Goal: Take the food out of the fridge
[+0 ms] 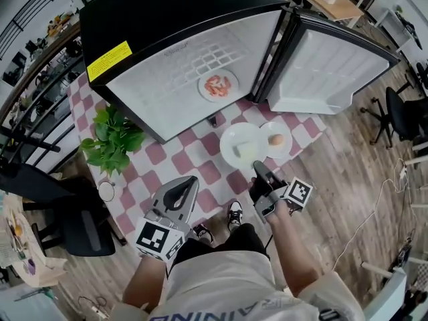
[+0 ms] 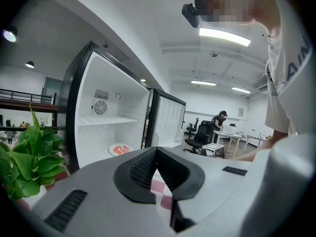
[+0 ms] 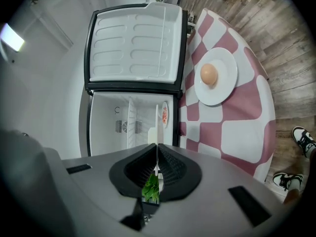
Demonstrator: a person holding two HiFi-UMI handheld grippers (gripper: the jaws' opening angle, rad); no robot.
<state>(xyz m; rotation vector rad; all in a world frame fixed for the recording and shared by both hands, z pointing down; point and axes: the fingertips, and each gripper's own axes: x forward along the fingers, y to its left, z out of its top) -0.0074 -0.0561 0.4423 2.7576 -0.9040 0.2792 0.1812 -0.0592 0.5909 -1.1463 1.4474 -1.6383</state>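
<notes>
The open black fridge (image 1: 167, 25) lies on the checked tablecloth (image 1: 200, 172) with its door (image 1: 328, 65) swung out to the right. Inside it sits a plate of pink food (image 1: 217, 85), also seen in the left gripper view as the pink food plate (image 2: 120, 149). In front of the fridge, my right gripper (image 1: 259, 168) is shut on the near rim of a white plate (image 1: 237, 140) with a pale piece of food (image 1: 247, 154). That plate's rim (image 3: 157, 122) shows edge-on between the jaws. My left gripper (image 1: 189, 181) hovers lower left, its jaw tips together and empty.
A small plate (image 1: 284, 146) with an egg (image 1: 275, 140) lies just right of the held plate. A potted green plant (image 1: 110, 139) stands at the table's left. Below the table edge are the person's shoes (image 1: 234, 211) and a wooden floor (image 1: 348, 179).
</notes>
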